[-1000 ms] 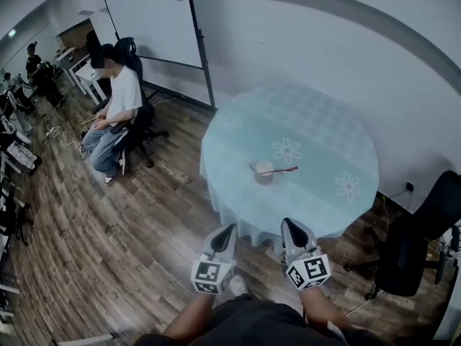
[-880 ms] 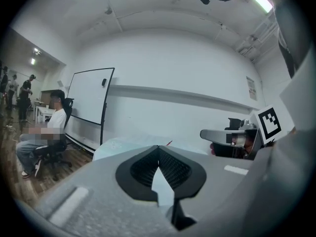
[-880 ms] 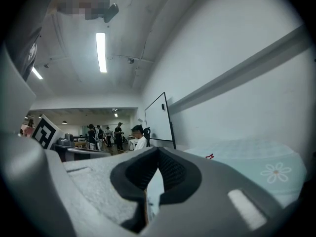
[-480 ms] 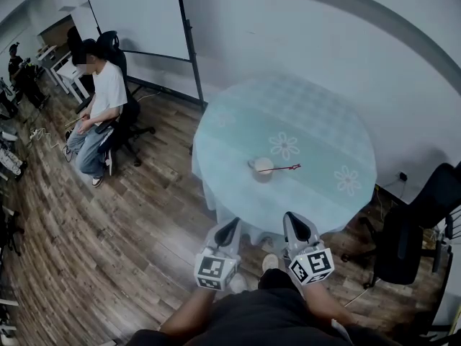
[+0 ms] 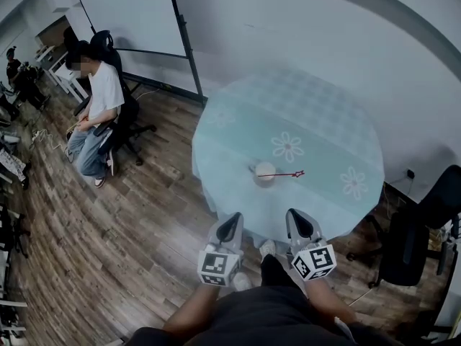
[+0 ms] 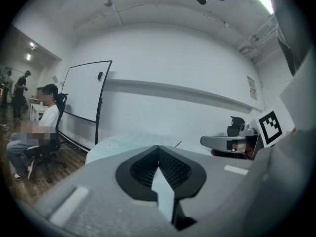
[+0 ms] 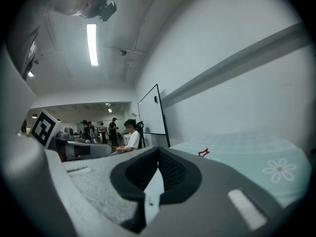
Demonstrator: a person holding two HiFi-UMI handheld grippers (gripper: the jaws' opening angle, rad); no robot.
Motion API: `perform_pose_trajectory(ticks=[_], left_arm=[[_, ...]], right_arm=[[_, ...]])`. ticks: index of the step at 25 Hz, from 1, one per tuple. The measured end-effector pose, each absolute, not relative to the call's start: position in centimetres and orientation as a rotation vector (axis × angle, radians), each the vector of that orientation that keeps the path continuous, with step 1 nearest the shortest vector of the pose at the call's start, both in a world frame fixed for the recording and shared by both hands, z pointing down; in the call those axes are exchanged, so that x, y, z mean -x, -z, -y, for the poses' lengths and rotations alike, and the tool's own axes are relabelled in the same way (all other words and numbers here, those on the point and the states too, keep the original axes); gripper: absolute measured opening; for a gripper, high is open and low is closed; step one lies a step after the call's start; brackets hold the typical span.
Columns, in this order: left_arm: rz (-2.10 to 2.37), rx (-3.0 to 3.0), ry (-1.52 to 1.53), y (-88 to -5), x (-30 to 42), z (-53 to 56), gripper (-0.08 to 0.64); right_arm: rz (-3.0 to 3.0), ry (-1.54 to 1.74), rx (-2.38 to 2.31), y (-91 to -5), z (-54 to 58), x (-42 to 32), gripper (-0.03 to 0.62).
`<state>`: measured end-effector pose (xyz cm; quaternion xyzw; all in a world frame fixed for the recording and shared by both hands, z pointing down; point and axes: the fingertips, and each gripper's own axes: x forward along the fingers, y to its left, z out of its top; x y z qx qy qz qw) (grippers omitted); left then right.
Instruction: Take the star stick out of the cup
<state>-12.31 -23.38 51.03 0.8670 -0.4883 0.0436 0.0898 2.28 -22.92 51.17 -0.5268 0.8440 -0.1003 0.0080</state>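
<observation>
A pale cup (image 5: 264,172) stands near the front of a round table (image 5: 317,121) with a light blue cloth. A thin red star stick (image 5: 284,174) leans out of the cup toward the right, its star tip (image 7: 203,153) also showing in the right gripper view. Both grippers hang in front of the table's near edge, well short of the cup. My left gripper (image 5: 230,226) is shut with nothing in it. My right gripper (image 5: 298,222) is shut and empty too, its jaws closed tip to tip.
A person in a white shirt (image 5: 101,96) sits on an office chair at the left, beside a whiteboard (image 5: 130,13). A black chair (image 5: 414,236) stands right of the table. Wooden floor (image 5: 130,222) lies between me and the table.
The view has drifted slightly; the table and cup sit a little nearer and the grippers a little lower in the head view. Both grippers stay shut.
</observation>
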Motion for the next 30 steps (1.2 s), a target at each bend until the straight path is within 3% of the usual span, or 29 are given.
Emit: perform_pose_trajectory(ticks=[23,30], left_arm=[[1.441,-2.454,-0.284,-58.1,7.8,34.8,0.005],[1.458,-2.4,-0.249,-58.8,7.7,36.3,0.005]], right_arm=[[-2.69,0.479,1.638,-59.0,34.2,-6.5,0.002],[-2.719,0.497,1.585,-61.0,36.1,-6.7,0.051]])
